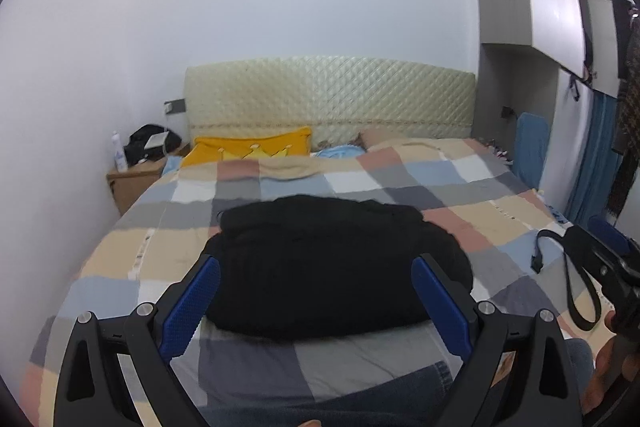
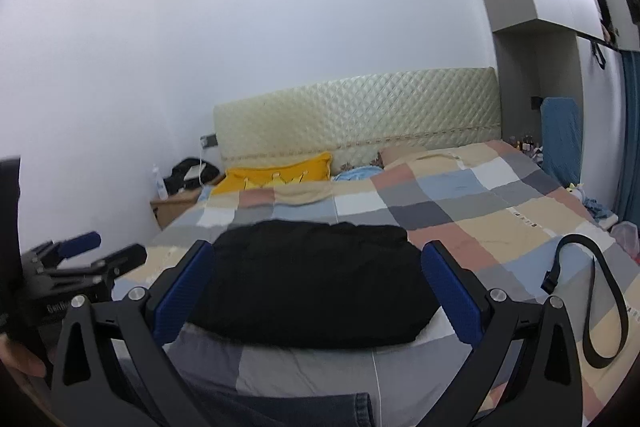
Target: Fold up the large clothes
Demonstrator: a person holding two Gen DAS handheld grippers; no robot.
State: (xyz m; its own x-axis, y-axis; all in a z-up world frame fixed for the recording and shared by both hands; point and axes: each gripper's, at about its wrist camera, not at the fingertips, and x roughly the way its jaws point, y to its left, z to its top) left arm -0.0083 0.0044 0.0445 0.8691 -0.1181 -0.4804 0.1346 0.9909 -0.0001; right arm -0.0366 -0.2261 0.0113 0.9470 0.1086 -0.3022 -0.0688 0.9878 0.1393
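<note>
A black garment [image 1: 336,263] lies folded into a thick bundle on the checked bedspread [image 1: 460,187], near the bed's front edge. It also shows in the right wrist view [image 2: 316,283]. My left gripper [image 1: 316,267] is open and empty, held above the garment's near side, its blue pads [image 1: 188,311] wide apart. My right gripper [image 2: 318,255] is open and empty too, over the same bundle. Each gripper shows at the edge of the other's view: the right one [image 1: 600,259], the left one [image 2: 96,255].
A black strap [image 2: 600,303] lies looped on the bedspread [image 2: 480,195] to the right of the garment. A yellow pillow [image 1: 248,147] and padded headboard [image 1: 328,99] are at the far end. A bedside table [image 1: 132,179] stands far left. Jeans-clad legs [image 1: 400,395] are below.
</note>
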